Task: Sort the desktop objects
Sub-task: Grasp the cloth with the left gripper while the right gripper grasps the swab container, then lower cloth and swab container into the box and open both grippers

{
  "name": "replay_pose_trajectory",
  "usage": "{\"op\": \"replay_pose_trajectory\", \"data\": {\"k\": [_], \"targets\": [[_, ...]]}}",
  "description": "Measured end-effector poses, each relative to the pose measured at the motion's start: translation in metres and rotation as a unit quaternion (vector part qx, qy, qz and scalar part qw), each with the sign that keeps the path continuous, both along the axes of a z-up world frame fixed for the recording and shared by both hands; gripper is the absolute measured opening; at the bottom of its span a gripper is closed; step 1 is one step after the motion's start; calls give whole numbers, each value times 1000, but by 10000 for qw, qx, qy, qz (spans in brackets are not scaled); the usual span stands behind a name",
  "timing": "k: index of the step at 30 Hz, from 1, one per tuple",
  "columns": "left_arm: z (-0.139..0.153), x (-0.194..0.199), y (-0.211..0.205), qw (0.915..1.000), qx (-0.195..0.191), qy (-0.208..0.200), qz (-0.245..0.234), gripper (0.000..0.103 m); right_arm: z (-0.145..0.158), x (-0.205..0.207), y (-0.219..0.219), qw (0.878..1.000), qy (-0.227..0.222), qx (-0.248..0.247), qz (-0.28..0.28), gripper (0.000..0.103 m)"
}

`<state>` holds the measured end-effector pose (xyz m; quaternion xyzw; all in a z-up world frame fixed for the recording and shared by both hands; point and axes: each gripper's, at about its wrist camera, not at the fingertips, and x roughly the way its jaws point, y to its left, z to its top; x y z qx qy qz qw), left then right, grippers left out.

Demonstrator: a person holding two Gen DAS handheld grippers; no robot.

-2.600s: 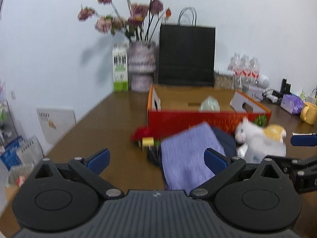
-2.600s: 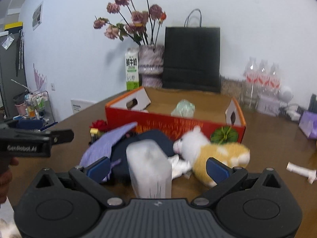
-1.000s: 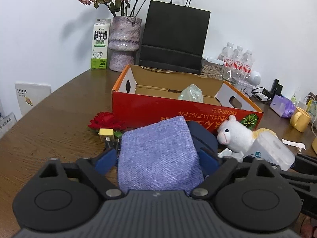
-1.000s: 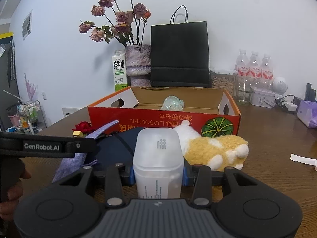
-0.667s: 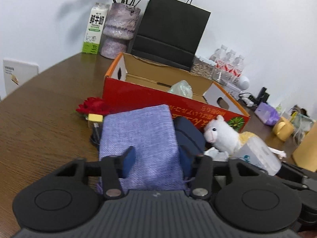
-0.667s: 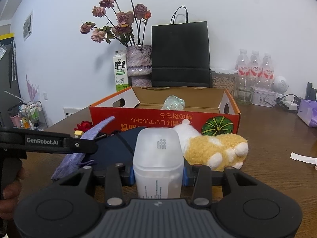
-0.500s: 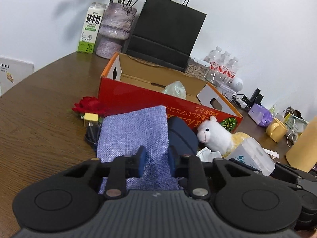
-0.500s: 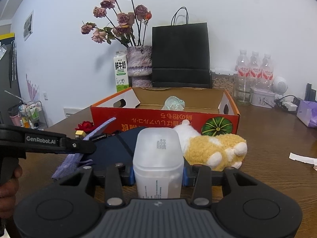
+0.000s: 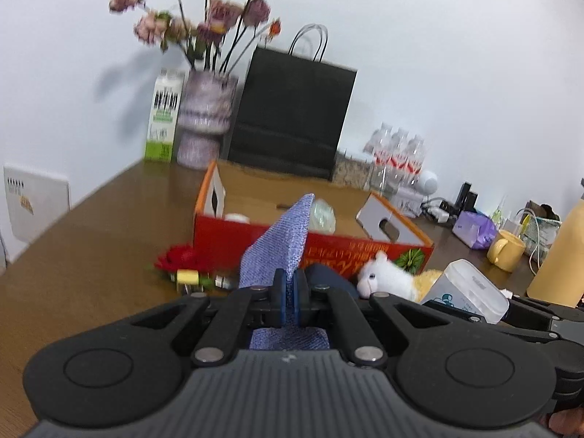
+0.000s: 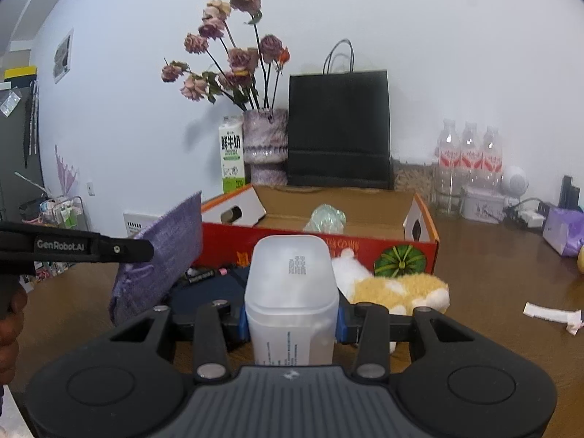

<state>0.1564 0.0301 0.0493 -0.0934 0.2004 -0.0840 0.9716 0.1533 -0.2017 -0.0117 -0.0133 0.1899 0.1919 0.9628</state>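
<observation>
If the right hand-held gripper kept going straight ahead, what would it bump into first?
Probably the red cardboard box: its front wall stands right beyond the plastic container clamped in the right hand-held gripper. Depth is unclear.

Bright even indoor light, soft wall shadows, fisheye-bent edges, left view motion-blurred

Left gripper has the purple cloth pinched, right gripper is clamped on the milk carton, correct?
Not quite. The right gripper is clamped on the translucent plastic container, as the right wrist view shows; the milk carton stands by the wall. The left gripper does pinch the purple cloth.
</observation>
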Motion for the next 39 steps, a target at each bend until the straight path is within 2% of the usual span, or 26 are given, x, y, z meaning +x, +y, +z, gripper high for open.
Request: {"op": "replay_pose_trajectory", "data": {"k": [11,16,22,27,32,39], "targets": [[49,21,-10,9970,228,-729,-81,4,40,18,5,9982,-593,109,16,40],[63,47,-21,9953,307,-918,-64,4,63,47,5,9962,-851,153,-86,40],[72,99,-24,9954,178,-935,-61,4,91,93,3,9930,-1151,109,-245,40],[70,144,-24,9963,-22,-857,-114,4,104,150,-3,9921,-1160,100,-471,40],[58,193,-28,9983,-98,-544,-184,4,96,211,-8,9936,-896,104,-679,40],[28,255,-22,9997,-52,215,-38,4,64,293,-12,9971,-82,-190,-738,40]]}}
